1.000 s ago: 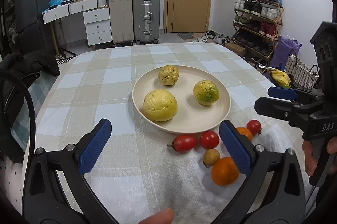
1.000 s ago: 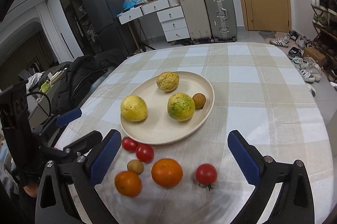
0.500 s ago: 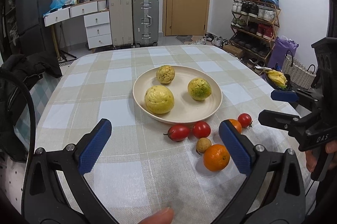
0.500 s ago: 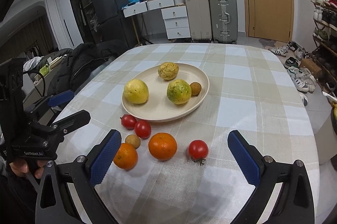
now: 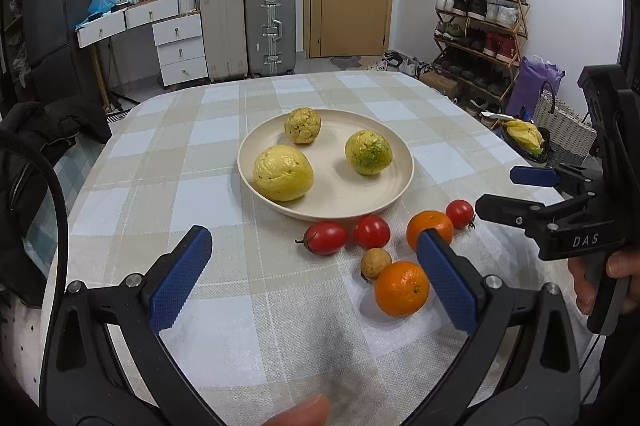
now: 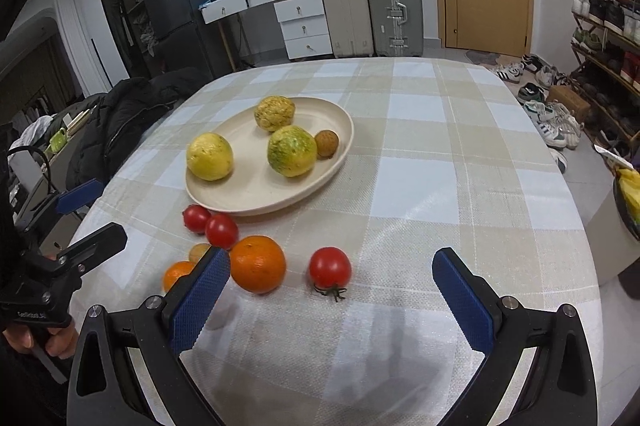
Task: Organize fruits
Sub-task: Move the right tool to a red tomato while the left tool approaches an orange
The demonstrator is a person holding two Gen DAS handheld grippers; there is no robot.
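Observation:
A cream plate holds three yellow-green fruits and a small brown longan. In front of the plate on the checked cloth lie three red tomatoes, two oranges and another longan. My left gripper is open and empty, near the table's front edge, short of the loose fruit. My right gripper is open and empty, just short of a tomato and an orange.
A black jacket lies over the table's left edge. Suitcases, drawers and a door stand behind the table. A shoe rack and baskets stand on the right.
Both grippers have pulled back from the plate toward the table's near edge, so the fruit looks farther away. Both stay open and no fruit has moved.

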